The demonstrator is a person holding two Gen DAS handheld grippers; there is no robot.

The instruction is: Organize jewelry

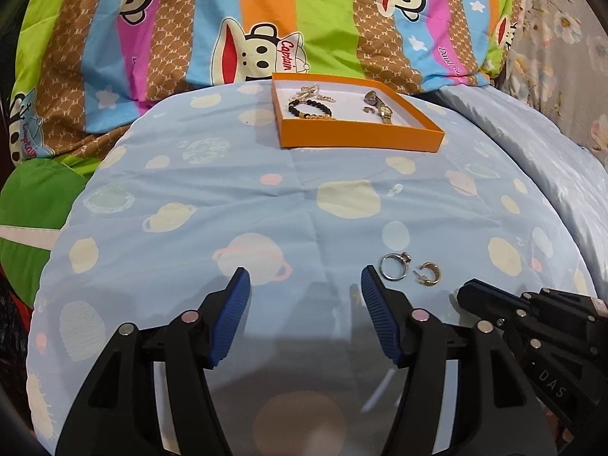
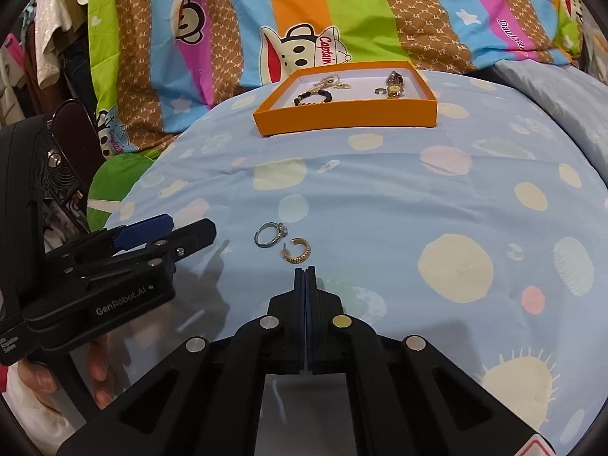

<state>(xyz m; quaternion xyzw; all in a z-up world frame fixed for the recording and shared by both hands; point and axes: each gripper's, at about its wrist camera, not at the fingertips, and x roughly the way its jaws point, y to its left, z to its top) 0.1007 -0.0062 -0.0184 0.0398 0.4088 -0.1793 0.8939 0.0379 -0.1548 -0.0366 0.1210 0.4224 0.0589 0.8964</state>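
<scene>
A silver ring (image 1: 394,267) (image 2: 270,234) with a stone and a gold hoop earring (image 1: 429,274) (image 2: 296,252) lie side by side on the blue bedspread. My left gripper (image 1: 306,277) is open and empty, its right finger just left of the ring; it shows from the side in the right wrist view (image 2: 178,233). My right gripper (image 2: 305,269) is shut and empty, its tips just short of the earring; it shows in the left wrist view (image 1: 465,290). An orange tray (image 1: 361,136) (image 2: 342,117) farther back holds a black bead bracelet (image 1: 309,108) (image 2: 313,97), a gold watch (image 1: 383,112) (image 2: 395,83) and a chain (image 1: 309,91).
A colourful monkey-print quilt (image 1: 266,19) (image 2: 304,11) is piled behind the tray. A green cushion (image 1: 34,201) lies at the left. Clothes (image 2: 57,49) hang at the far left of the right wrist view. The bedspread (image 1: 228,190) rounds off toward the sides.
</scene>
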